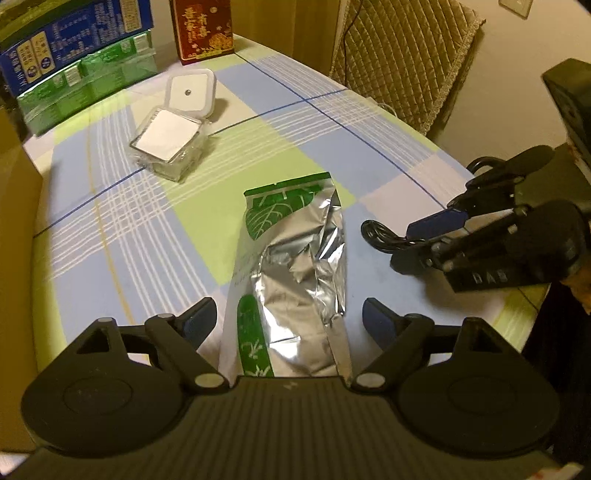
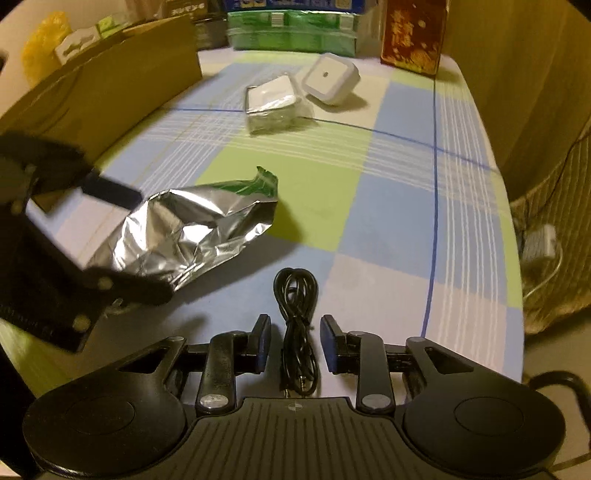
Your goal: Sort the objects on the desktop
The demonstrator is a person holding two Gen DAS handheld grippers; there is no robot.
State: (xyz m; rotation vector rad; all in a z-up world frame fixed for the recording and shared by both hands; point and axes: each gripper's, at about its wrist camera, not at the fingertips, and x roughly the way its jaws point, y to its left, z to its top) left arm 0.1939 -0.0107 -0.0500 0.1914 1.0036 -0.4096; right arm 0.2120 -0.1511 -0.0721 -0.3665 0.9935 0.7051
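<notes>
- One foil pouch (image 1: 291,273) flat on checked tablecloth (image 1: 147,221), between left gripper (image 1: 288,321) jaws, spread wide, untouched.
- One coiled black cable (image 2: 297,332) between right gripper (image 2: 295,343) jaws, narrowly apart, not gripping.
- Two white square items: a night light (image 2: 330,77), a clear-wrapped box (image 2: 273,105), touching.

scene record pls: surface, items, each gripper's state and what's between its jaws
surface: checked tablecloth
items: foil bag, black cable, clear box, white square device
backdrop: stacked cartons, red box
left gripper: open, foil bag between jaws, pads clear of it
right gripper: open, narrow gap, cable between jaws, pads not pressing
</notes>
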